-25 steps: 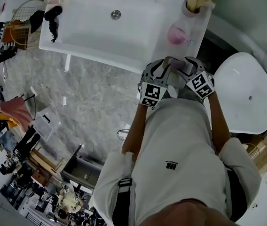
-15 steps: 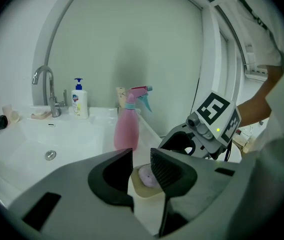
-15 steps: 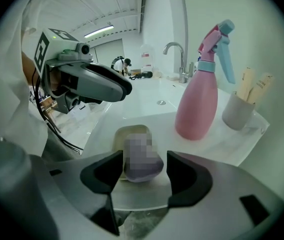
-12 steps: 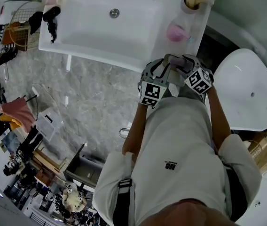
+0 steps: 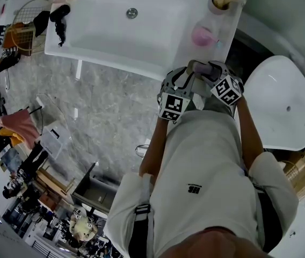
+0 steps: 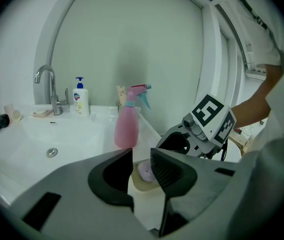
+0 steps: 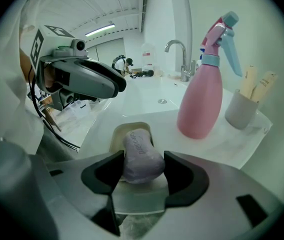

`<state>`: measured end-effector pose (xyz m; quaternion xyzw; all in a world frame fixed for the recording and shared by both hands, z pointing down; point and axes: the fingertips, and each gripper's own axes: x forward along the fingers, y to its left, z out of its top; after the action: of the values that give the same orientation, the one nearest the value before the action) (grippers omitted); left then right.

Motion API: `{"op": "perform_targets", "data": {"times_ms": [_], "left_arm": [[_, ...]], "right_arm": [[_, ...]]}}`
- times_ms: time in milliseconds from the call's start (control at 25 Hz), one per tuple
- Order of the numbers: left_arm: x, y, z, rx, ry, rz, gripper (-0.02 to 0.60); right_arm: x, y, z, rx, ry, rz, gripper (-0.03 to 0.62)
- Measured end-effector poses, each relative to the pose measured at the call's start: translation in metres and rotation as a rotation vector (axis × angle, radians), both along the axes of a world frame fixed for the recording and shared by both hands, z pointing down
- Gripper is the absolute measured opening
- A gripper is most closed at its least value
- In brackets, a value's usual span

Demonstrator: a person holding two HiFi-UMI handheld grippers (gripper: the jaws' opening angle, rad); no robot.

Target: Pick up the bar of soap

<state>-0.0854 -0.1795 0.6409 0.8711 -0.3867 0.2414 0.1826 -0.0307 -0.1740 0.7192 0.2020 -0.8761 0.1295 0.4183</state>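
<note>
At the left of the white table point(image 7: 222, 144) lies the sink basin point(image 5: 120, 26), with a chrome faucet point(image 6: 47, 79) and a pump bottle point(image 6: 80, 99) at its far edge. Right of the basin, the left gripper point(image 6: 141, 156) hangs over the table's near corner; its 2 fingers point(image 6: 169, 166) stand a narrow gap apart with nothing between them, and the dish and soap show beyond that gap. The bar of soap point(image 7: 138, 144), pale purple, lies in a cream soap dish point(image 7: 118, 133) on the table, near the front edge and just in front of the pink spray bottle point(image 7: 202, 94). The right gripper point(image 7: 144, 156) comes at it from the near side, pointing steeply down: its fingers have just been closing and now pinch the near end of the bar, 1 pad against each long side, while the bar rests in the dish. Right of the spray bottle stands a pale cup point(image 7: 239, 111) holding 2 tubes, close to the table's right edge.
</note>
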Motion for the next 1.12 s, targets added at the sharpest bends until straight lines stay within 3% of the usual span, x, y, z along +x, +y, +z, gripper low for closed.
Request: {"op": "perform_targets", "data": {"times_ms": [520,1120], "left_arm": [[0.000,0.002,-0.001,0.007,0.002,-0.003,0.126],[0.000,0.000,-0.004,0.021,0.008,-0.016,0.126]], "right_arm": [[-0.007,-0.002,-0.010,0.005,-0.024,-0.024,0.259],[-0.009,-0.004,-0.027,-0.015,-0.076,0.023,0.258]]}}
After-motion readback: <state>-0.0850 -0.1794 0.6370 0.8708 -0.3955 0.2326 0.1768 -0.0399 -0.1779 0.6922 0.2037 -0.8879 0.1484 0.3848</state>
